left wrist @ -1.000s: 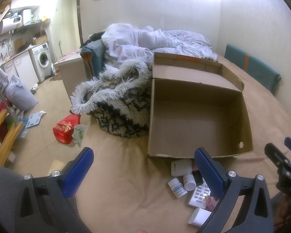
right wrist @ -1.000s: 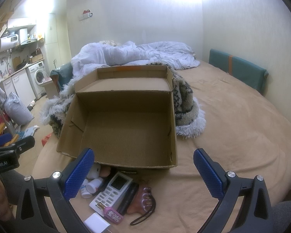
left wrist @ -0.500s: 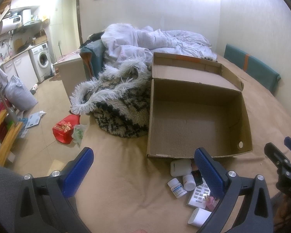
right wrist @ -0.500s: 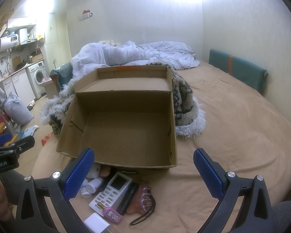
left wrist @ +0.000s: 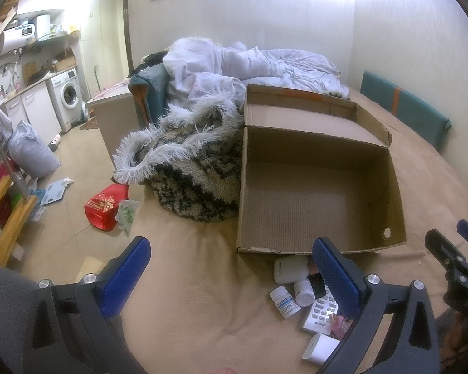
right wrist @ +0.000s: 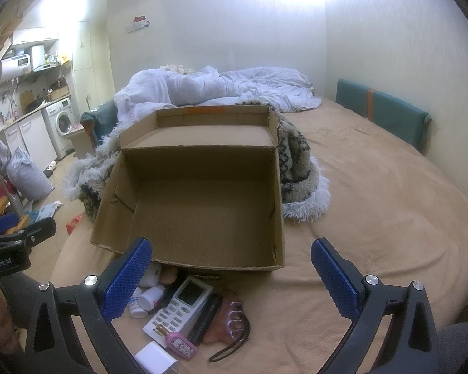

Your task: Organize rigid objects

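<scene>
An empty open cardboard box (left wrist: 315,193) (right wrist: 199,205) lies on a tan bed. In front of its near wall sits a heap of small items: a white remote (right wrist: 179,307) (left wrist: 319,313), two white pill bottles (left wrist: 285,300) (right wrist: 151,294), a white jar (left wrist: 288,269), a pink bottle (right wrist: 179,342), a brown hair claw (right wrist: 231,318), a black stick (right wrist: 206,319) and a white block (right wrist: 154,360) (left wrist: 319,347). My left gripper (left wrist: 231,275) is open, left of the heap. My right gripper (right wrist: 231,277) is open above the heap, nothing between its fingers.
A shaggy patterned blanket (left wrist: 190,162) and a white duvet (left wrist: 234,65) lie behind the box. The bed's left edge drops to a tiled floor with a red bag (left wrist: 104,207). A teal cushion (right wrist: 382,115) lines the right wall.
</scene>
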Demonstrator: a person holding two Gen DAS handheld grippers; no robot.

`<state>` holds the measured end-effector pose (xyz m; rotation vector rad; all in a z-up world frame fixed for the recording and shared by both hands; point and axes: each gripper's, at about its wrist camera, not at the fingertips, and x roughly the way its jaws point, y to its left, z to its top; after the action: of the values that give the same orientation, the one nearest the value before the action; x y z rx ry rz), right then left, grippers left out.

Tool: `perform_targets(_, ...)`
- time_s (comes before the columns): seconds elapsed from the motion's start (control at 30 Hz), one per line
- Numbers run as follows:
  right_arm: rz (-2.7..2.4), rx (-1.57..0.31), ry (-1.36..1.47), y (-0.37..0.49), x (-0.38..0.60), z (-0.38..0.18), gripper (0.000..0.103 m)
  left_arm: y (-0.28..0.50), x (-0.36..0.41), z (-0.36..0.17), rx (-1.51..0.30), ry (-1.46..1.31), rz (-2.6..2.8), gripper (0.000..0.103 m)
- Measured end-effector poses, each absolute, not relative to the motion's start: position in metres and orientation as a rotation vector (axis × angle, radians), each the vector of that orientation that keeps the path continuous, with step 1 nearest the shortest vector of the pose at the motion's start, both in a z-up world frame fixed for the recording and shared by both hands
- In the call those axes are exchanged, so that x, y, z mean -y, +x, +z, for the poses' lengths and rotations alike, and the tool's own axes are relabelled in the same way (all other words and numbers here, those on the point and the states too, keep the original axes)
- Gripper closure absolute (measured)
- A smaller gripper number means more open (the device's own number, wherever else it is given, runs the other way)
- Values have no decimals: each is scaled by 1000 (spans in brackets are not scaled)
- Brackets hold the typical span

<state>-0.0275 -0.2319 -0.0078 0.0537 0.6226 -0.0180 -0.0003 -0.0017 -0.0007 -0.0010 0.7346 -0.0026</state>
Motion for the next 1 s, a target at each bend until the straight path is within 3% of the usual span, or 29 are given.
perform_targets(0.83, -22, -630, 63, -27, 234, -8, 0, 1, 1, -4, -754, -11, 0, 0)
perform_targets(1.0, -30, -711, 121, -19, 243, -20, 0, 10, -5, -13, -806, -27, 32, 0)
